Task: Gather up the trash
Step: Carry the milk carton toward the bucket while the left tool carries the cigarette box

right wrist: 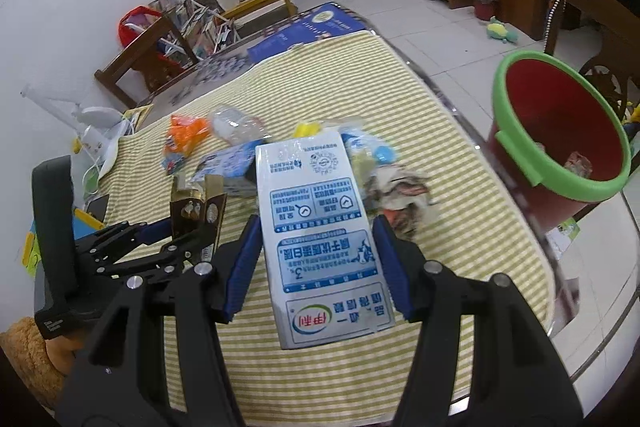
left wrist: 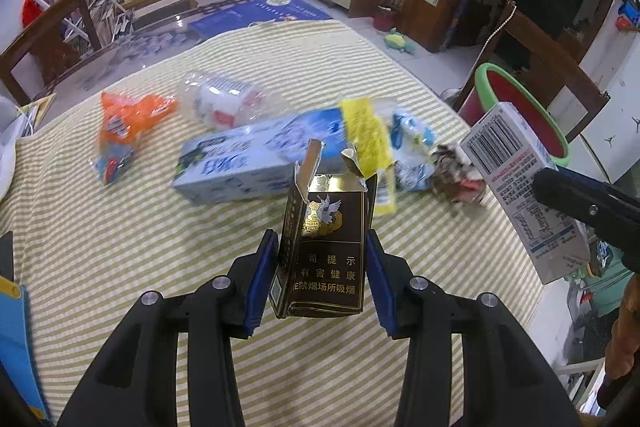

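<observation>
The red bin with the green rim [right wrist: 560,131] stands off the table's right edge, nearest to the right gripper [right wrist: 316,235], which is closed on a milk carton [right wrist: 320,227] marked 伊利. The left gripper [left wrist: 322,251] is clamped on an upright, torn cigarette pack [left wrist: 324,247] reading 有害健康.

The right tool [left wrist: 576,211] enters the left wrist view only as one black finger cut off by the right edge, so its grip on the milk carton [left wrist: 524,187] cannot be judged there, and the carton covers part of the red bin [left wrist: 520,103] behind it. In the right wrist view the milk carton [right wrist: 320,227] hides much of the long blue box [right wrist: 228,163] and the wrappers behind it on the desk [right wrist: 460,247]. The crumpled wrapper [right wrist: 404,199] is motion-blurred, its print unreadable, and the item inside the red bin [right wrist: 560,131] is too small to identify.
</observation>
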Demonstrator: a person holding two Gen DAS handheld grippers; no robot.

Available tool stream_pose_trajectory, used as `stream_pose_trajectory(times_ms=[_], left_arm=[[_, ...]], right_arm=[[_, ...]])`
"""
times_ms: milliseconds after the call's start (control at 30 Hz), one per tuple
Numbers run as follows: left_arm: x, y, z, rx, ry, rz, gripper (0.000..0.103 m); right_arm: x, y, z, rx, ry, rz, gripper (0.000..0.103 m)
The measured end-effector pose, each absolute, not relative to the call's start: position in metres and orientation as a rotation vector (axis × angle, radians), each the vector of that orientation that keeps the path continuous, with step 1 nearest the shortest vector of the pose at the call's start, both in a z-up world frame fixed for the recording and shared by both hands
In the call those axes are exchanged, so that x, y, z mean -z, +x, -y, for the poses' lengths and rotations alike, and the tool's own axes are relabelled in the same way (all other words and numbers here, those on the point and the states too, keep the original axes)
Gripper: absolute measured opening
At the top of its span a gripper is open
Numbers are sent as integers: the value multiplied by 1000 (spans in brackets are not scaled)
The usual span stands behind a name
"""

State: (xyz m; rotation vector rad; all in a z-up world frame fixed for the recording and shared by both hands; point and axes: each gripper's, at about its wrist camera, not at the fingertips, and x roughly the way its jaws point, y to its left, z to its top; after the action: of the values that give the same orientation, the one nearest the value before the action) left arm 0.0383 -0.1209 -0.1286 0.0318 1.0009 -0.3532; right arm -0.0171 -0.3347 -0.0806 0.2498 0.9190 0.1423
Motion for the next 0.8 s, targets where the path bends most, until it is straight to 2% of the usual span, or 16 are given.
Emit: stream_pose_trajectory(times_ms=[800], left_arm=[[102,63,223,213,-15,-961,41]], right_arm=[[68,36,435,-302,245,-911,55]])
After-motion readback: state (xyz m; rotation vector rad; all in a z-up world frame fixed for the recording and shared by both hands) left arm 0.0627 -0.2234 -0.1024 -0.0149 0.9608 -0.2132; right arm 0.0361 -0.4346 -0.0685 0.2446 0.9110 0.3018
